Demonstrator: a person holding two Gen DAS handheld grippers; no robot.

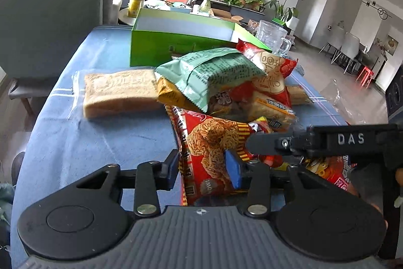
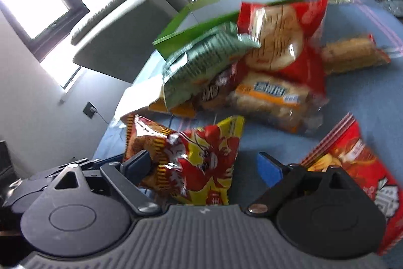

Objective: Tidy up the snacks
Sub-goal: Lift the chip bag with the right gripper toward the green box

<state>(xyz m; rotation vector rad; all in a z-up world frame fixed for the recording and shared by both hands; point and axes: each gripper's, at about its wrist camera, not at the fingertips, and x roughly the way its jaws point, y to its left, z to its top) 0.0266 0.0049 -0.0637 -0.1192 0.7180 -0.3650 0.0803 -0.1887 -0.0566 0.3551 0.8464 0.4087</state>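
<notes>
Left tongs [image 1: 205, 169] closed on the red noodle packet [image 1: 206, 143], pads pinching it from both sides near its lower half; packet stands upright btwn them, just above the blue worktop [image 1: 63, 138].

Right tongs [image 2: 201, 167] about half open w/ nothing gripped. The red-and-yellow snack bag [image 2: 199, 155] sits btwn the fingers, near the left one, but the blue right pad [image 2: 270, 169] is clear of it. Red chip bag [image 2: 352, 160] lies just right of that pad. In the left wrist view the right tongs' black arm [image 1: 327, 140] crosses in front of the noodle packet from the right.

Further back, centre of worktop: a loose heap of snacks. Green packet [image 1: 214, 72] on top, yellow packet [image 1: 171, 92] under its left end, clear bag of biscuits w/ orange label [image 2: 274, 97] on the near right, red bread bag [image 2: 282, 34] leaning behind.

Left of heap, a wrapped tan cake slab [image 1: 118, 92] lies flat. Right of heap, a long cracker pack [image 2: 352, 54] lies apart.

Behind all: open green box [image 1: 181, 39], looks empty inside. Glass mug [image 1: 273, 35] just right of it.
</notes>
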